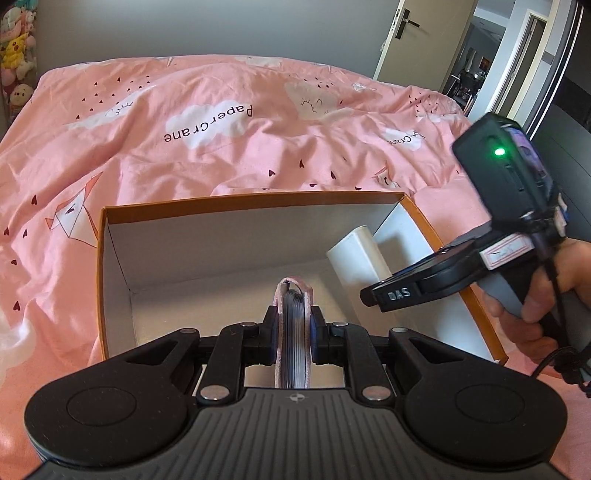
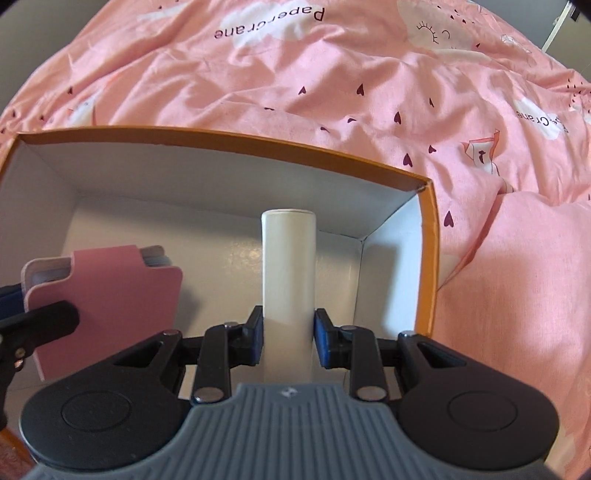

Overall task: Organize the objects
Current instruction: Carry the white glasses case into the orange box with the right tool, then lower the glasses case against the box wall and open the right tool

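Observation:
An open cardboard box (image 1: 255, 201) with orange rim and white inside sits on the pink bed; it also shows in the right wrist view (image 2: 258, 142). My left gripper (image 1: 293, 332) is shut on a pink card holder (image 1: 293, 317), held edge-on inside the box. The pink card holder (image 2: 110, 306) also shows at the left of the right wrist view. My right gripper (image 2: 288, 339) is shut on a white cylinder (image 2: 288, 266), held inside the box at its right side. The cylinder (image 1: 356, 258) and the right gripper (image 1: 399, 293) show in the left wrist view.
A pink duvet (image 1: 221, 122) with cloud and heart print covers the bed around the box. Plush toys (image 1: 16, 51) hang at the far left. An open door (image 1: 417, 33) stands at the back right.

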Demonstrator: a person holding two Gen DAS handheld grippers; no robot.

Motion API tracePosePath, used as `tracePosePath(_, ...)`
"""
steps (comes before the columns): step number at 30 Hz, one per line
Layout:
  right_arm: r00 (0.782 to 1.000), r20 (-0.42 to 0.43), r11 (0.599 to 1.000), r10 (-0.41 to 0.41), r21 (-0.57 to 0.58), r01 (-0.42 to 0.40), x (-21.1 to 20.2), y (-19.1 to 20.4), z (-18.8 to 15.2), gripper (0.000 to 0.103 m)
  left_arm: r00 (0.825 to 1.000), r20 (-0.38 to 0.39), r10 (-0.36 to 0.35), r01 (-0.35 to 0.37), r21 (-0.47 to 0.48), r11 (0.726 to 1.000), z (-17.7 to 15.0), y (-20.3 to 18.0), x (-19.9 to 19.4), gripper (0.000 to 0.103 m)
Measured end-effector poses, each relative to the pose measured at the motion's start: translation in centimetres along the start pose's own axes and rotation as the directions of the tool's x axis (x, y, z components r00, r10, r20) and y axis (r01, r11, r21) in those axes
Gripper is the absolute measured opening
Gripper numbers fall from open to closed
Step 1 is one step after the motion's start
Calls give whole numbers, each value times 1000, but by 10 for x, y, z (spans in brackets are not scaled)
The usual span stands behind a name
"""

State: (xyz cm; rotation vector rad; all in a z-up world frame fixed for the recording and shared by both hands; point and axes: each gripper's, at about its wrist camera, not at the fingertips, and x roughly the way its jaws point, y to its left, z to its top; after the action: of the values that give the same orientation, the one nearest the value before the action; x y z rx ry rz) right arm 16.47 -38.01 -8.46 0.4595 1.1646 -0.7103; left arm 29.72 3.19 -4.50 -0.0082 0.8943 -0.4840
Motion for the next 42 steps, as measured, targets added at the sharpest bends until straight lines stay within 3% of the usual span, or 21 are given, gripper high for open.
tracePosePath(7, 995, -17, 994, -101, -33, 100, 20, 16, 2, 30, 1000, -13, 3, -3, -1, 1000, -3, 6, 7, 18)
tracePosePath(14, 999, -26, 999, 33, 42, -32, 3, 4, -2, 34, 1000, -20, -15, 15, 2, 1000, -4, 8, 9, 18)
tracePosePath(23, 981, -38, 974, 191, 133, -185, -4, 5, -10, 32, 999, -29, -18, 18, 4, 1000, -7, 7, 9, 18)
tracePosePath(27, 982, -33, 978, 184, 101, -180, -1, 12, -15, 34, 999, -32, -11, 12, 7, 1000, -8, 8, 7, 18)
tracePosePath(29, 984, -32, 984, 173, 58, -171, 0, 18, -20, 57, 999, -36, -6, 7, 9, 1000, -9, 9, 6, 18)
tracePosePath(31, 988, -29, 989, 151, 0, -151, 2, 27, -26, 66, 999, -38, -1, 1, 5, 1000, -10, 11, 5, 18)
tracePosePath(34, 993, -41, 992, 106, -64, -109, 10, 40, -34, 64, 999, -40, 2, -2, -2, 1000, -10, 14, 5, 18)
tracePosePath(37, 998, -40, 996, 42, -79, -45, 18, 47, -37, 54, 999, -41, 3, -3, 2, 1000, -10, 13, 5, 18)
tracePosePath(42, 1000, -5, 1000, -6, 22, 6, 20, 37, -30, 46, 999, -43, -11, 11, 10, 1000, -10, 9, 6, 18)
